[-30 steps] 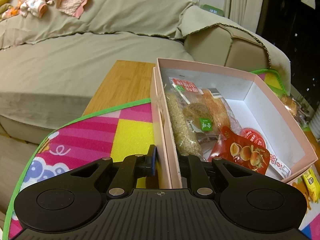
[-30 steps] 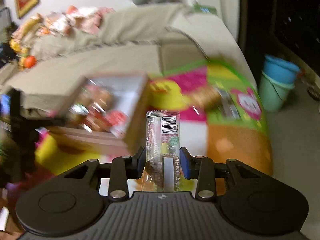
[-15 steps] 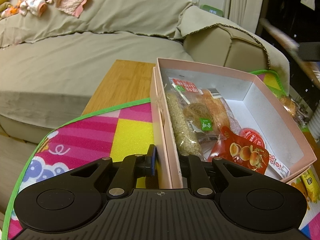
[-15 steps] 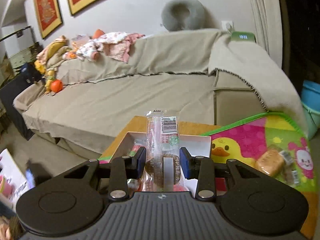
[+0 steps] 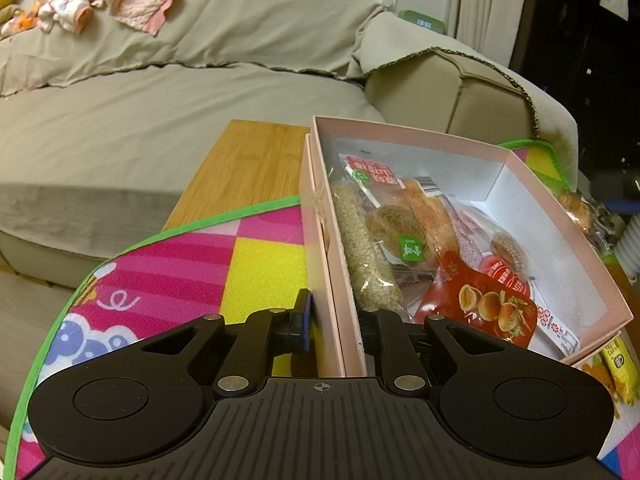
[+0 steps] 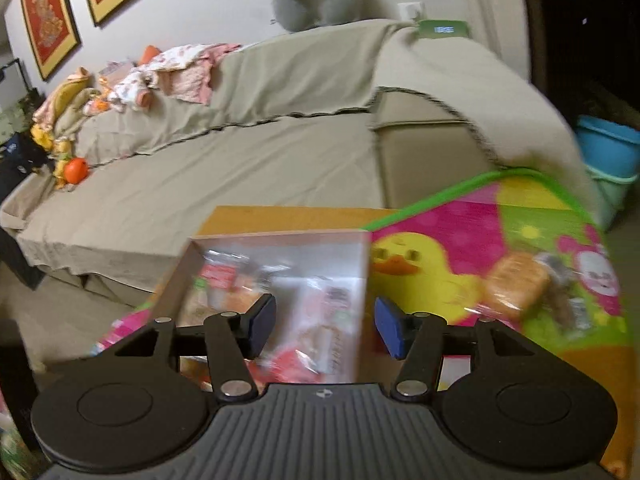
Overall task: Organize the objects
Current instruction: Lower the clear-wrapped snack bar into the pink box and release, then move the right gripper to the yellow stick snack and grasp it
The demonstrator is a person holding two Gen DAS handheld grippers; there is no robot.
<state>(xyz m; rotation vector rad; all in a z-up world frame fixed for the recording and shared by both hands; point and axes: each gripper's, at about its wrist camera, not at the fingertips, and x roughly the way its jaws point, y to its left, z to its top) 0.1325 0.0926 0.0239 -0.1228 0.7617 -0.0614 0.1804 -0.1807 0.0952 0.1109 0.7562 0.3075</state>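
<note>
Left gripper (image 5: 334,320) is clamped on the near wall of the pink box (image 5: 560,216), one finger outside, one inside among the snack packets (image 5: 404,236). Right gripper (image 6: 324,330) hangs above the box (image 6: 280,236) with fingers spread apart and nothing between them; the view is blurred. The box sits on the colourful mat (image 5: 180,280); a wrapped bun (image 6: 518,282) lies on the mat (image 6: 460,240) to the box's right.
</note>
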